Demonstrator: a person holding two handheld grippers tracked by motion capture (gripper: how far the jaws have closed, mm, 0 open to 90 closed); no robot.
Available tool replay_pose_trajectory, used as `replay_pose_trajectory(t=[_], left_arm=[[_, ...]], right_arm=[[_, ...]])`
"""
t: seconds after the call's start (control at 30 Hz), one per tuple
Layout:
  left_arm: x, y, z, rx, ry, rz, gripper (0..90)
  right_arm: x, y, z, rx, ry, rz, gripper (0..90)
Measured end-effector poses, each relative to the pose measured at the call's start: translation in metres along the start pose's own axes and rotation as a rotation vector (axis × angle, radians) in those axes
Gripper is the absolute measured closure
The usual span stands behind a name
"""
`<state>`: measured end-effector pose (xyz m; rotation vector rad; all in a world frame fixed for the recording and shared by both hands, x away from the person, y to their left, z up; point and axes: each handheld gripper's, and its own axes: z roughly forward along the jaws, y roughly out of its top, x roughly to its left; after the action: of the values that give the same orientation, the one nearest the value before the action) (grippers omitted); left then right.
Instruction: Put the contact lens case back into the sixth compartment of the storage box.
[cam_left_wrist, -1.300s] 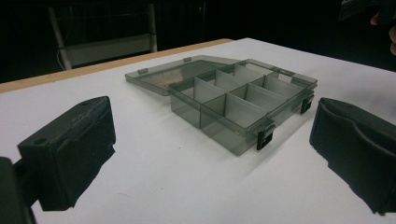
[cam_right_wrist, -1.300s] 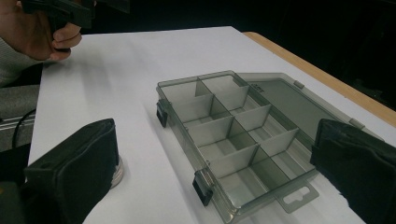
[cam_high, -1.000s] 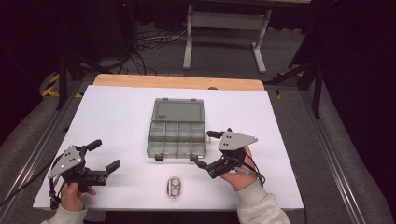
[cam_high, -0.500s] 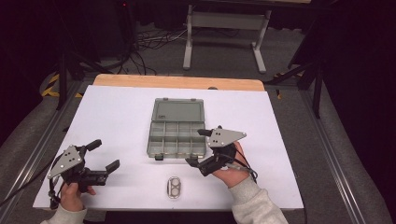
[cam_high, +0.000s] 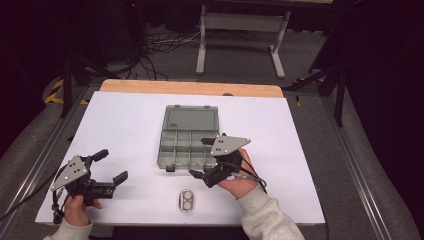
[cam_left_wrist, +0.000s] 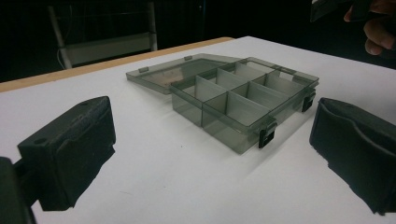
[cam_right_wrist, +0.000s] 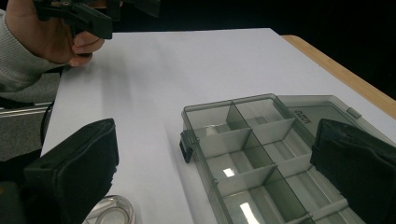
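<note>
High view: open box mid-desk, right hand-held gripper at its near right corner, small clear dish near the front edge.
Box lies with its long axis running away from the person, lid flat on the desk at the far end, divided tray nearer, latches on the near edge; compartments look empty. Right hand-held gripper is released, jaws spread wide, holding nothing; it hovers over the tray's near corner, angled left toward the dish, likely lining up to fetch it or load the tray. Left hand-held gripper is also released and empty, parked well apart at the left, jaws pointing toward the box, probably waiting. Right gripper view: dish edge just beside its left jaw.
</note>
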<state>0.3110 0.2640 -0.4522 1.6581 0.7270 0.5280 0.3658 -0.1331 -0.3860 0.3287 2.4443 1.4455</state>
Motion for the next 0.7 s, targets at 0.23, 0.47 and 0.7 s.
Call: replay_pose_trajectory(t=[0.23, 0.47, 0.7], left_arm=[[0.000, 0.000, 0.000, 0.003, 0.001, 0.002, 1.1], [0.000, 0.000, 0.000, 0.000, 0.001, 0.000, 1.1], [0.001, 0.000, -0.001, 0.001, 0.001, 0.000, 1.1]], right_arm=[[0.001, 0.003, 0.009, 0.009, 0.019, -0.011, 1.2], [0.002, 0.006, 0.018, 0.022, 0.037, -0.016, 1.2], [0.004, 0.009, 0.026, 0.036, 0.063, -0.025, 1.4]])
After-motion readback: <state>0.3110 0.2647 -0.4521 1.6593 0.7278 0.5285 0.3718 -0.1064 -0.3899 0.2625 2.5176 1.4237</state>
